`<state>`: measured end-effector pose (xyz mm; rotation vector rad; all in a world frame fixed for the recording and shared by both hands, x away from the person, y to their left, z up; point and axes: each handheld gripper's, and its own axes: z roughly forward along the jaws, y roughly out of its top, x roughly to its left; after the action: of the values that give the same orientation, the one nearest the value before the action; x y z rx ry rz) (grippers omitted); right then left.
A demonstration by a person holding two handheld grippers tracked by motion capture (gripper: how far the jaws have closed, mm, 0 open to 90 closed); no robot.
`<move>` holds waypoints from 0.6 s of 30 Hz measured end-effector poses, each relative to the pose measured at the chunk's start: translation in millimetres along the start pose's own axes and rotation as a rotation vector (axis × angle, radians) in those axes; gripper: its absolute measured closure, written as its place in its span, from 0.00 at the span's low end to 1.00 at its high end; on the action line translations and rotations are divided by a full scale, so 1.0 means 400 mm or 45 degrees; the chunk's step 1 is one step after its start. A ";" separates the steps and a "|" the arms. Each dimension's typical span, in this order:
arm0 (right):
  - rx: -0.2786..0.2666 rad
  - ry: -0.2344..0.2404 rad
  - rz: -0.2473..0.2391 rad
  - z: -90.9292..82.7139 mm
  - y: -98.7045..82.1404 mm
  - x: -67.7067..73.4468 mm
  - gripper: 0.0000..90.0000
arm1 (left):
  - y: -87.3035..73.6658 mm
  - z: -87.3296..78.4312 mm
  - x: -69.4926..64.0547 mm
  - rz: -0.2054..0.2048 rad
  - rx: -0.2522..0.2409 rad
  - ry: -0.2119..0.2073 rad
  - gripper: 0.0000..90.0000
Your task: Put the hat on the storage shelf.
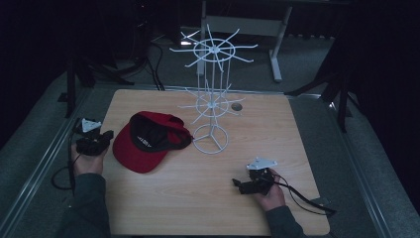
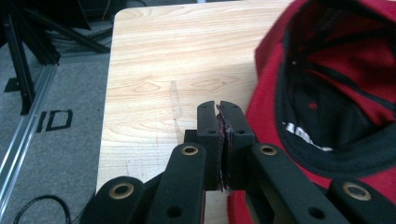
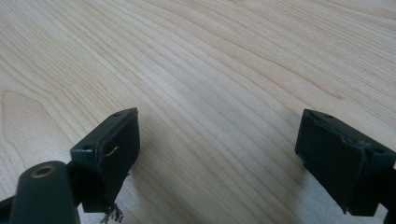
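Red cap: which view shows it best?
High view: the whole red cap lies upside down beside the white wire rack. Left gripper view gives a cropped close-up of its inside; right gripper view shows bare table.

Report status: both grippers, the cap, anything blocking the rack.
Left gripper shut, empty, beside red cap. Right gripper open over bare table. Cap lies upside down by white rack. Nothing between.
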<state>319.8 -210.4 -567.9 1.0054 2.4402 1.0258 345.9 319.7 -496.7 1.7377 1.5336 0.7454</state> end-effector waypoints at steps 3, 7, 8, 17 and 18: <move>0.000 0.000 -0.001 0.000 0.000 0.000 0.15 | -0.005 0.014 -0.001 0.006 0.031 0.001 0.98; 0.000 0.000 -0.001 0.000 0.000 0.000 0.15 | -0.012 0.021 -0.004 0.009 0.052 -0.007 0.97; 0.000 0.000 -0.001 0.000 0.000 0.000 0.15 | -0.014 0.022 -0.003 0.012 0.056 -0.012 0.97; 0.000 0.001 0.000 0.000 0.000 0.000 0.15 | -0.047 -0.004 -0.063 0.105 0.117 -0.122 0.96; -0.001 0.000 0.000 0.000 0.000 0.000 0.15 | -0.052 -0.009 -0.075 0.120 0.121 -0.146 0.95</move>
<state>319.9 -210.4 -568.0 1.0047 2.4395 1.0268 326.5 291.7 -510.3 1.9003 1.4383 0.6164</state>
